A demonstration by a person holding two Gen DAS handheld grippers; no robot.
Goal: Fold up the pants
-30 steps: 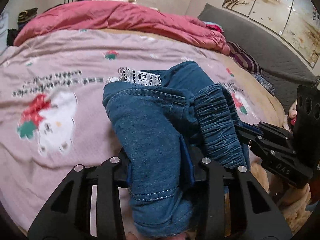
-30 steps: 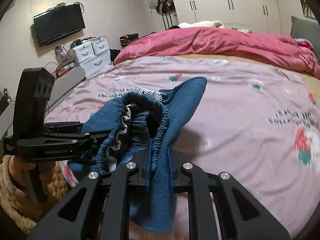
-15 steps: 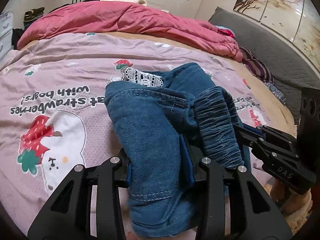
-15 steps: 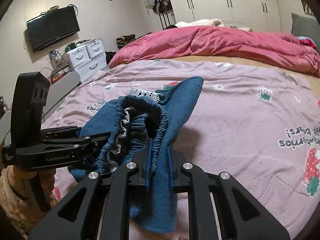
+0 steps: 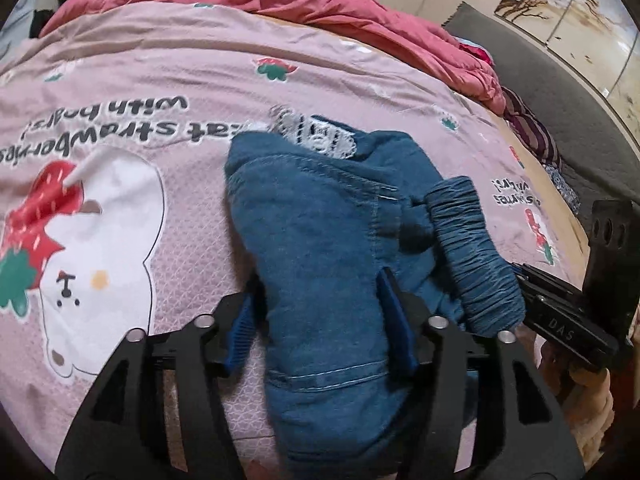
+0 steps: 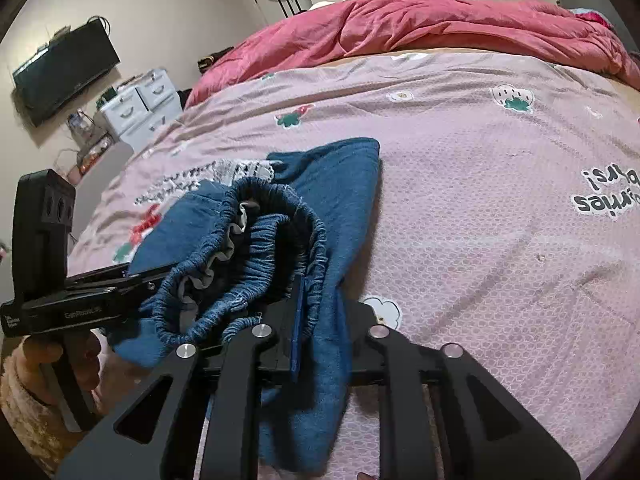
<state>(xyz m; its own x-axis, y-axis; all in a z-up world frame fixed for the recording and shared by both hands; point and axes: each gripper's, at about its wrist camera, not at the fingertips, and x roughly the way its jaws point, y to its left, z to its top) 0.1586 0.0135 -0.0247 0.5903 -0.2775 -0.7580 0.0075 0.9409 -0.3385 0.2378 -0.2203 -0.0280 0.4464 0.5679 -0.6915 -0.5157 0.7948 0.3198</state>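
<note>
Matt blue denim pants with a white lace patch; textured pink cotton bedsheet; matt black plastic gripper fingers.

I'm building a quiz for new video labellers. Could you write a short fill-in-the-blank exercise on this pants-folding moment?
1. The pants are made of blue ____.
2. The pants lie on a pink sheet printed with bears and ____.
3. The quilt bunched at the bed's far end is ____.
4. The trim at the pants' far edge is white ____.

Missing words: denim; strawberries; red; lace
</note>
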